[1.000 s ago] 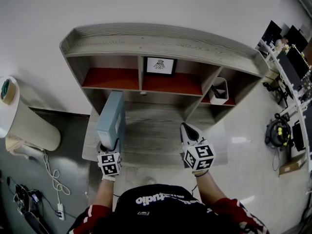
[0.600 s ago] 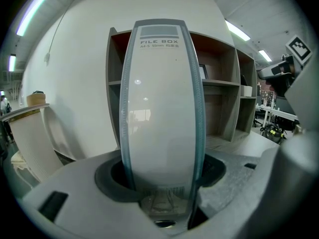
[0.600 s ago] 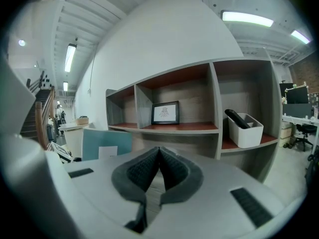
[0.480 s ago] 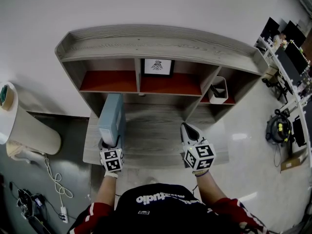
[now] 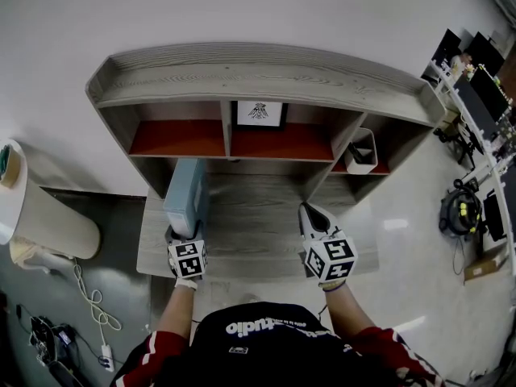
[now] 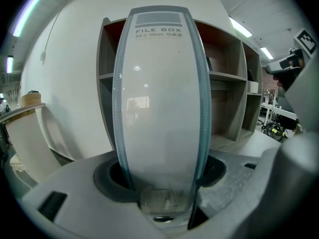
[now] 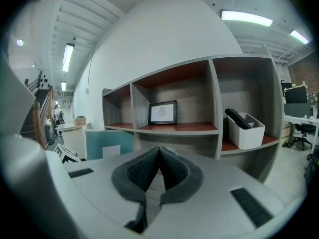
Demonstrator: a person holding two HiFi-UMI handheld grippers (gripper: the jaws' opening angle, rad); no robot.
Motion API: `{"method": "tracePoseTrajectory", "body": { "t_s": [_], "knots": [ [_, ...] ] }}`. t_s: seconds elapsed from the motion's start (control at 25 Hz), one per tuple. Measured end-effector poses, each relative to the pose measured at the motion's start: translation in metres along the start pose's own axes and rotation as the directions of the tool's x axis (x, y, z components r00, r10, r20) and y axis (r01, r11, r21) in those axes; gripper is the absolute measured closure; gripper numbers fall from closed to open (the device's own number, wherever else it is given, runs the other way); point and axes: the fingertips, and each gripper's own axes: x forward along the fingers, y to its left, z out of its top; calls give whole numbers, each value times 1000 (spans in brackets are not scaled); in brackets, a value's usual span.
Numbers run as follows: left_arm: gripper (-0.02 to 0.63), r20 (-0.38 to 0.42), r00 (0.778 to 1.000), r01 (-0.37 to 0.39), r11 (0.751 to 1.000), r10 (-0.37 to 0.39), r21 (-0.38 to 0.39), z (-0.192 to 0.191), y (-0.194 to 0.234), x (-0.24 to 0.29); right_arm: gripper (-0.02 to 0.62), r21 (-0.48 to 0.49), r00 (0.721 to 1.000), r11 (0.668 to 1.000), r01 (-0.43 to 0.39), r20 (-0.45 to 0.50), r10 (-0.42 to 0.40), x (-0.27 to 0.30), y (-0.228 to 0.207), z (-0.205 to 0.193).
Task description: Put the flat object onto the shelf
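Note:
A light blue file box point(image 5: 184, 198) stands on edge over the left of the wooden desk point(image 5: 258, 216), its far end close under the shelf unit point(image 5: 258, 79). My left gripper point(image 5: 182, 234) is shut on its near end. In the left gripper view the file box point(image 6: 159, 93) fills the middle, its lower end clamped between the jaws, with the shelf compartments behind it. My right gripper point(image 5: 314, 216) hovers over the desk's right half, shut, with nothing in it. Its closed pads point(image 7: 158, 156) face the shelf, and the file box point(image 7: 107, 143) shows to their left.
The shelf's red-floored compartments hold a framed picture point(image 5: 260, 113) in the middle and a white bin point(image 5: 360, 151) with a dark item at the right; the left compartment point(image 5: 177, 135) is bare. A white round stand point(image 5: 40, 208) and floor cables point(image 5: 89, 297) lie left.
The left gripper has carried the file box a little towards the shelf and slightly lower. The right gripper has stayed where it was.

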Motion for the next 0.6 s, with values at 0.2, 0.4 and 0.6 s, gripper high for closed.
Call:
{"method": "tracePoseTrajectory", "body": {
  "t_s": [0.2,0.4,0.6],
  "knots": [
    [331,-39,999,-1,1000,0,-16,-5,-3,14,595,1,1000,1000,4,-1,-4,3,-3,1],
    [331,-65,998,-2,1000,0,-31,-8,-5,29,595,2,1000,1000,8,-5,-8,4,-7,0],
    [331,-76,997,-6,999,3,-38,-4,-9,38,595,7,1000,1000,22,-9,-22,2,-16,-1]
  ]
}}
